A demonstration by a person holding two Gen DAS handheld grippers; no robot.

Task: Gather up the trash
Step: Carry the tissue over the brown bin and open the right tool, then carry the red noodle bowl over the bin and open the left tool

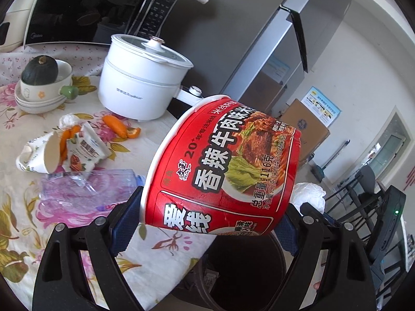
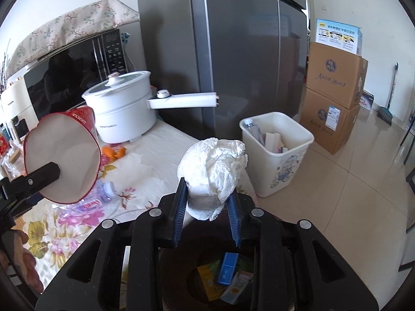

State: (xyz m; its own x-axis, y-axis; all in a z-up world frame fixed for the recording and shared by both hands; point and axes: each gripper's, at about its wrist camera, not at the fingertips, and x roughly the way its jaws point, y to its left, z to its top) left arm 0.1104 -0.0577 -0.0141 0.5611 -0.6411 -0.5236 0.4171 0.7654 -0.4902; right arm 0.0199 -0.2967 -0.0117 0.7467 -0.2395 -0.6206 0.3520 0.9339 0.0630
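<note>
My left gripper point(image 1: 207, 220) is shut on a red instant-noodle bowl point(image 1: 223, 165), held tilted above the table edge and a dark bin point(image 1: 246, 272); the bowl also shows in the right wrist view point(image 2: 62, 160). My right gripper point(image 2: 207, 207) is shut on a crumpled white tissue wad point(image 2: 212, 171), held above a dark round bin point(image 2: 223, 272) with packets inside. On the flowered tablecloth point(image 1: 26, 220) lie a crushed clear plastic bottle point(image 1: 85, 189), torn snack packets point(image 1: 83, 153), a paper cup point(image 1: 52, 155) and orange peels point(image 1: 116, 127).
A white electric pot point(image 1: 140, 83) with a long handle point(image 2: 181, 101) stands behind the trash. Stacked bowls with a dark squash point(image 1: 41, 83) sit at left, a microwave point(image 1: 90, 10) behind. A white wastebasket point(image 2: 277, 153) stands on the floor by the fridge point(image 2: 246, 51) and cardboard boxes point(image 2: 334, 98).
</note>
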